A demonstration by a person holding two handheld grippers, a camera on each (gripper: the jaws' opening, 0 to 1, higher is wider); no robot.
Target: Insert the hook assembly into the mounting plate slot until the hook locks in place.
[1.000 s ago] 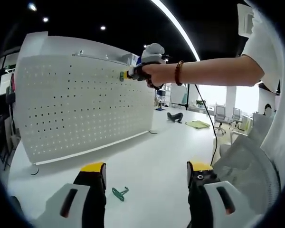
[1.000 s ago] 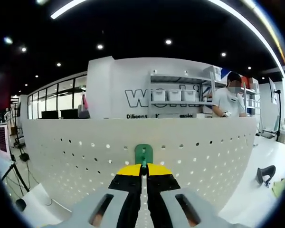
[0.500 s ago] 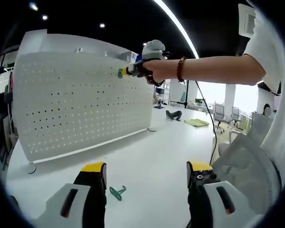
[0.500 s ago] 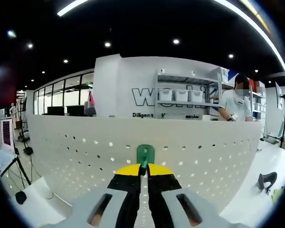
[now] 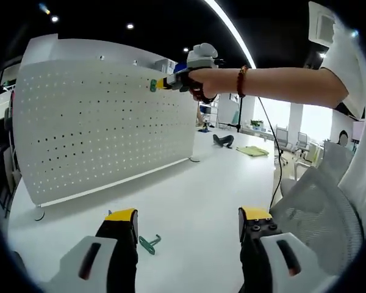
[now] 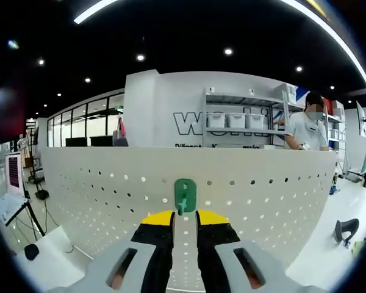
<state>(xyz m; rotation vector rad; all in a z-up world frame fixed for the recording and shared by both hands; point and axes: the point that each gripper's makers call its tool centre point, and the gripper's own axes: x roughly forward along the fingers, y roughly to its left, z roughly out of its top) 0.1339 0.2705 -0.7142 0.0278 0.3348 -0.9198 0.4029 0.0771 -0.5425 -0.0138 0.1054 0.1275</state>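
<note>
Green plastic hook (image 6: 185,196) seated on the white perforated metal pegboard (image 6: 244,201).
Right gripper (image 6: 184,217) jaws are parted slightly, nothing gripped; left gripper (image 5: 188,221) jaws are spread wide, empty.

Two green hooks were counted: one hook (image 6: 185,196) sat on the board just beyond the right claw's parted tips, a second hook (image 5: 147,243) lay on the table beside the left claw's left jaw. One pegboard (image 5: 104,128) stood ahead of both claws. Two claws: right claw (image 6: 184,218), left claw (image 5: 188,218).
</note>
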